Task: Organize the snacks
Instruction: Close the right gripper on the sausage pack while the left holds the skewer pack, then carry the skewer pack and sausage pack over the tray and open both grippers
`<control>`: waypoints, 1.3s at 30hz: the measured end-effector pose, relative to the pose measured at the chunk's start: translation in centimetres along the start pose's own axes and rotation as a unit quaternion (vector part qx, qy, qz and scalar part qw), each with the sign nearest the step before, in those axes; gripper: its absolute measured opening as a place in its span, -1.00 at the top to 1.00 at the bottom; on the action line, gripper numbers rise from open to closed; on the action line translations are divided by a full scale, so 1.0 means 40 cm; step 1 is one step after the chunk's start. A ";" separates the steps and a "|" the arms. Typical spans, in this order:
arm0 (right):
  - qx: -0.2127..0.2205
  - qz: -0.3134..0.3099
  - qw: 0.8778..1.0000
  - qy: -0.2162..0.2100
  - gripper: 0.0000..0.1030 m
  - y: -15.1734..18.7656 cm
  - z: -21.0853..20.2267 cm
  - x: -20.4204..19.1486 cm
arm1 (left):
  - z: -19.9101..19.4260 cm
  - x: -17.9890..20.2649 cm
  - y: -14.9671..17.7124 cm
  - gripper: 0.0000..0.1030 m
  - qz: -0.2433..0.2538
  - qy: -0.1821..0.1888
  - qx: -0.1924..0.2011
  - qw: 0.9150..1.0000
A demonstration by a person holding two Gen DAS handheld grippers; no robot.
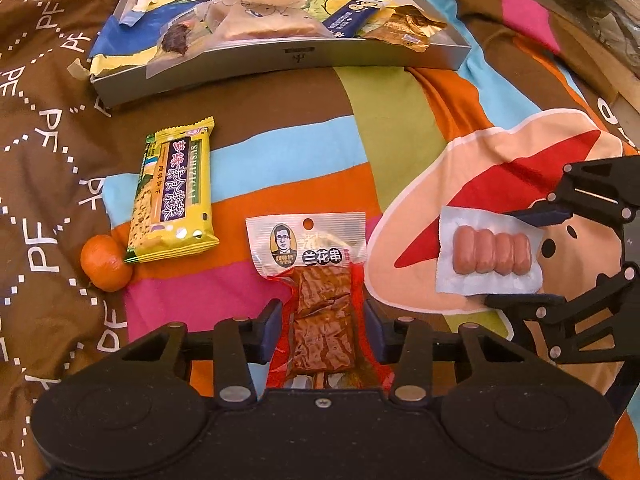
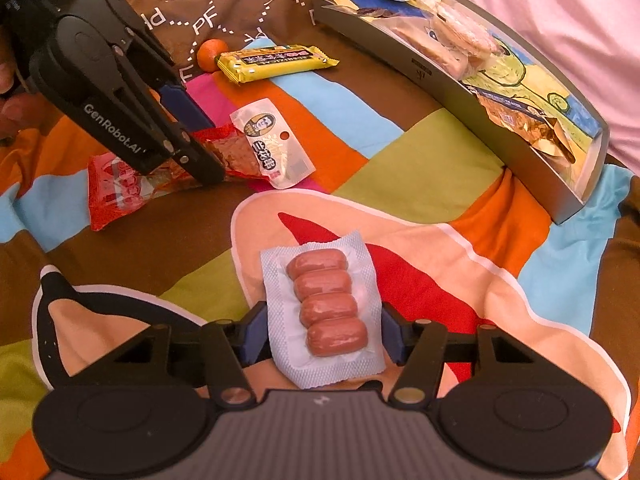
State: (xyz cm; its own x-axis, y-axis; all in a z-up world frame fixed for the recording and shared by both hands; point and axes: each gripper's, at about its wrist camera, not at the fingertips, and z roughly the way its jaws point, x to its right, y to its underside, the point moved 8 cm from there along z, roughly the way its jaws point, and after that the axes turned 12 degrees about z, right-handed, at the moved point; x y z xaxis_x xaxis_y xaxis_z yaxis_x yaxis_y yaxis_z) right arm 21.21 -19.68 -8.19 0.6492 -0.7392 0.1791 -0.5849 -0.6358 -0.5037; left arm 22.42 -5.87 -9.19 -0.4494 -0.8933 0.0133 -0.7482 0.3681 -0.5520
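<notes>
Each open gripper straddles a snack, seemingly for boxing: the left gripper (image 1: 322, 330) brackets the tofu packet (image 1: 316, 280), the right gripper (image 2: 322, 338) the sausage pack (image 2: 324, 312).

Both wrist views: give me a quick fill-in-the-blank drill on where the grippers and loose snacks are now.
1. The left gripper straddles the dried tofu pack, jaws ____.
2. The sausage pack between the right gripper fingers holds ____ sausages.
3. The tangerine touches the ____ cracker pack.
4. The grey tray lies on the ____.

Missing: open; four; yellow; blanket
</notes>
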 end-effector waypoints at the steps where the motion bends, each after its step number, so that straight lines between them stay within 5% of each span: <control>1: 0.001 -0.001 1.000 0.000 -0.21 -0.001 0.000 0.000 | -0.001 0.000 0.000 0.13 0.001 0.000 0.001 1.000; 15: 0.025 -0.072 0.996 0.047 -0.20 -0.001 -0.005 -0.022 | -0.009 0.001 0.003 0.19 0.000 0.002 0.007 1.000; 24: 0.054 -0.205 0.969 0.127 -0.20 0.011 -0.003 -0.069 | -0.026 0.008 0.007 0.22 0.004 -0.002 0.019 1.000; 39: 0.100 -0.200 0.962 0.154 -0.20 -0.046 -0.043 -0.050 | -0.104 0.003 -0.068 0.22 -0.004 -0.016 0.082 0.997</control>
State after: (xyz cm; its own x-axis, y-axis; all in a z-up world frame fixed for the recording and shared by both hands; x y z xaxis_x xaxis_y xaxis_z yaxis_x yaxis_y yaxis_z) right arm 20.13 -17.41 -6.16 0.6105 -0.4940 0.6191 -0.1930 -0.8509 -0.4886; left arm 22.36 -5.89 -4.22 -0.4258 -0.9048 -0.0071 -0.6610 0.3164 -0.6804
